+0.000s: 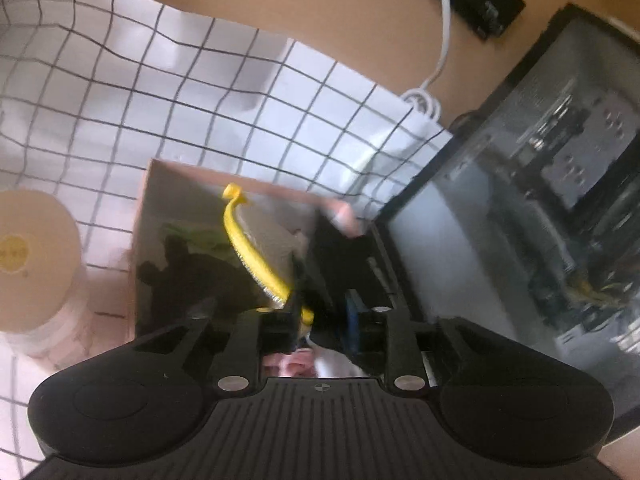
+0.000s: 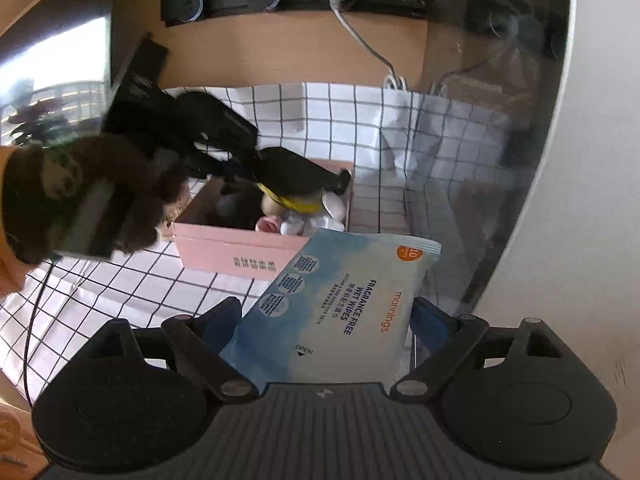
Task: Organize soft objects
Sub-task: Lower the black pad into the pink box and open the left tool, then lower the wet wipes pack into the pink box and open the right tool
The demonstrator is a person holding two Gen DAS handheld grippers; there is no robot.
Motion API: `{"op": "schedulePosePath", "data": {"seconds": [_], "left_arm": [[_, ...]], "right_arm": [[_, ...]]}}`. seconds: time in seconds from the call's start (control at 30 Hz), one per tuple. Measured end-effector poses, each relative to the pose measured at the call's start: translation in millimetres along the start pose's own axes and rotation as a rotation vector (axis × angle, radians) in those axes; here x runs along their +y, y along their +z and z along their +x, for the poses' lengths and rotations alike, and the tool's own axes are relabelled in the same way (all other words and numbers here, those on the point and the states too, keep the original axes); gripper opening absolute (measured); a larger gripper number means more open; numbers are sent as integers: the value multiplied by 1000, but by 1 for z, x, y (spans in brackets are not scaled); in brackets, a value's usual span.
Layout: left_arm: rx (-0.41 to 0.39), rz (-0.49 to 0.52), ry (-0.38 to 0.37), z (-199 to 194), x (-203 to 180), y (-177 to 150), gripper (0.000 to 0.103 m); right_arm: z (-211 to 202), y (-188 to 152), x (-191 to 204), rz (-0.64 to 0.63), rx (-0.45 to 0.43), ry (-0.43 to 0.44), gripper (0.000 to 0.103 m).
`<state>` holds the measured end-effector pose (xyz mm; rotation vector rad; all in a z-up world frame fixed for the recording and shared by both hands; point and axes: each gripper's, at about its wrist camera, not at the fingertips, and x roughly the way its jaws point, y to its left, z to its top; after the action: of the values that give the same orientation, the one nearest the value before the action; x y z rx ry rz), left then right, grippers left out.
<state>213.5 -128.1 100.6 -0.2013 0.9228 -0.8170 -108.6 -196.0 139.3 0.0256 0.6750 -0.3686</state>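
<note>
The pack of wet wipes [image 2: 336,308], blue and white, sits clamped between the two fingers of the right claw [image 2: 328,316], its far end tilted up toward the pink box [image 2: 224,246]. The pack hangs just in front of the box's near wall, above the checked cloth [image 2: 120,288] that covers the counter [image 1: 320,4].

Inside the pink box there's a jumble of soft things: something pale pink, some white pieces and a yellow-banded item [image 2: 296,202], too bunched together to name one by one. Over that box reaches the left claw [image 2: 300,174], black, down into the opening.

From the left wrist view, the left claw [image 1: 298,316] is clenched on a yellow brush-like strip [image 1: 252,252], which curves up and away with a row of fine bristles along its edge. Below it lies the box interior [image 1: 184,208], dark and blurred, with something green in there.

To the left stands a pale roll with a yellow centre [image 1: 24,264] on the cloth. To the right, a dark glass-fronted case [image 1: 540,200]. Back on the wall, a black socket strip [image 2: 288,0] with a white cable [image 2: 360,40] plugged in, trailing down to the counter.
</note>
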Motion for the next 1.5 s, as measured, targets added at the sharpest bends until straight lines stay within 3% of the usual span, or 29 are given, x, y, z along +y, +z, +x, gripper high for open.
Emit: {"op": "schedulePosePath", "data": {"seconds": [0.07,0.23,0.27,0.3,0.43,0.53,0.57,0.63,0.7,0.77,0.9,1.03,1.13,1.33,1.5], "left_arm": [[-18,28,44,-4,-3,-1,28],[-63,20,24,-21,0,7,28],[-64,27,26,-26,-2,9,28],[-63,32,29,-29,-2,10,28],[-78,14,54,-45,7,11,28],[-76,-8,78,-54,16,9,28],[-80,-6,79,-59,18,7,28],[-89,3,92,-70,20,3,28],[-89,6,91,-78,23,-3,28],[-90,7,91,-81,24,-10,28],[-94,32,118,-80,23,-26,28],[-77,69,114,-84,21,-42,28],[-38,113,173,-90,17,-54,28],[21,192,238,-105,13,-71,28],[27,178,220,-118,18,-78,28]], "right_arm": [[5,5,1,-15,-12,17,91],[14,29,17,-131,-124,48,87],[17,35,21,-154,-156,20,64],[23,46,24,-176,-162,11,47],[55,78,17,-97,-137,82,47],[77,69,12,-100,-64,82,46],[76,62,8,-98,-47,118,46],[76,45,3,-86,6,183,48],[79,27,1,-67,87,202,61],[83,10,0,-44,148,191,71],[90,-14,-4,119,228,150,82],[100,-28,4,211,296,164,83],[106,-34,16,227,323,152,84],[115,-35,48,136,330,101,98],[122,-34,69,2,312,49,94]]}}
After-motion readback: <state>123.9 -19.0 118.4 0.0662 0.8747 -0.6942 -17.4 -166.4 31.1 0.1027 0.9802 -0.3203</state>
